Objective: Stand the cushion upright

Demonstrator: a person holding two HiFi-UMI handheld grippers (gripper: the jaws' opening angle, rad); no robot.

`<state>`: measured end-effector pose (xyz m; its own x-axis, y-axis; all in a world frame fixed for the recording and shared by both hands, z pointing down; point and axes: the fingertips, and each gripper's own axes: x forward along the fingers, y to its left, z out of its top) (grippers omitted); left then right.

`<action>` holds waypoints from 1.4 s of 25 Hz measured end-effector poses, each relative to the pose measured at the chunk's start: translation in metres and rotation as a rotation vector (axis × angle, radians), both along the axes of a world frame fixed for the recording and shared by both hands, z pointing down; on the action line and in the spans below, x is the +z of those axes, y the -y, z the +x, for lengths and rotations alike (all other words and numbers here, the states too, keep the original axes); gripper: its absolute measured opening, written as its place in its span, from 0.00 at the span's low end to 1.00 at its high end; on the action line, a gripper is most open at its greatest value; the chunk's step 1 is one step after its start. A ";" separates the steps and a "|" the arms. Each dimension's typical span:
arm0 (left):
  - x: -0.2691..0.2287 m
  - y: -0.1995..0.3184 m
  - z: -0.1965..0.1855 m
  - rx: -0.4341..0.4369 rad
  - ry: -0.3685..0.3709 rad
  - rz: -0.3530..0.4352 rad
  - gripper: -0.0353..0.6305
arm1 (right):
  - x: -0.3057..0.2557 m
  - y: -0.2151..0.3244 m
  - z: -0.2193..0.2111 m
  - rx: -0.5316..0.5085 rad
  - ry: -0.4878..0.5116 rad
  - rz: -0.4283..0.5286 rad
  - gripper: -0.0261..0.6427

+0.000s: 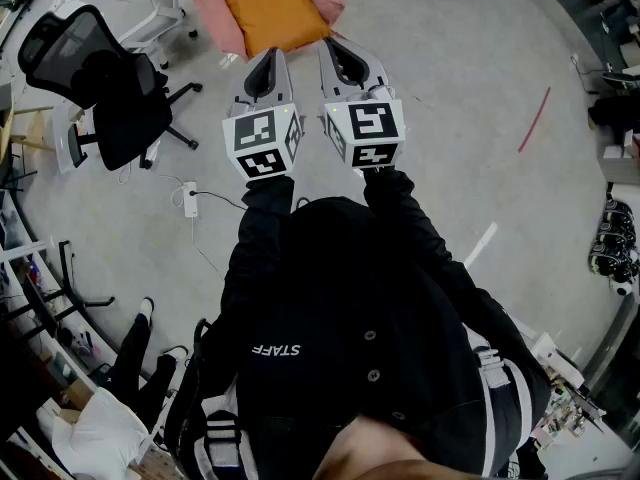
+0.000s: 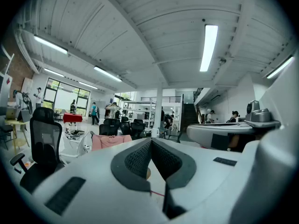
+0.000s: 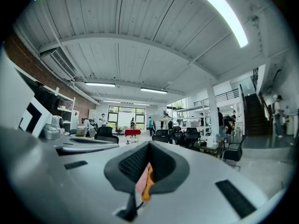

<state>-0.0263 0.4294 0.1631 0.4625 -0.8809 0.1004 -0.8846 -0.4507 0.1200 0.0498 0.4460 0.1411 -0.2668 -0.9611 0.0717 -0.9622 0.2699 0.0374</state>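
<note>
Head view, and the cushion (image 1: 272, 8) lies flat on the pink seat (image 1: 212, 8), orange side up, one corner hanging past the seat's front edge. Not upright yet! Both claws come in side by side at that front edge. The left gripper (image 1: 272, 56) has its nose just at the cushion's near corner. The right gripper (image 1: 328, 43) has its nose at the cushion's right-hand side, touching or a whisker off, hard to call.

Left gripper view: jaws pressed tip to tip, nothing between the pads. Right gripper view: jaws closed tight too, with a sliver of orange and pink showing in the slit below the tips. A black office chair (image 1: 100, 78) stands well off to the left on the grey floor (image 1: 470, 118).
</note>
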 end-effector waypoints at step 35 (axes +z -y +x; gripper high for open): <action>0.062 0.063 -0.067 0.004 0.012 -0.109 0.05 | 0.057 0.067 -0.055 0.019 -0.025 -0.095 0.06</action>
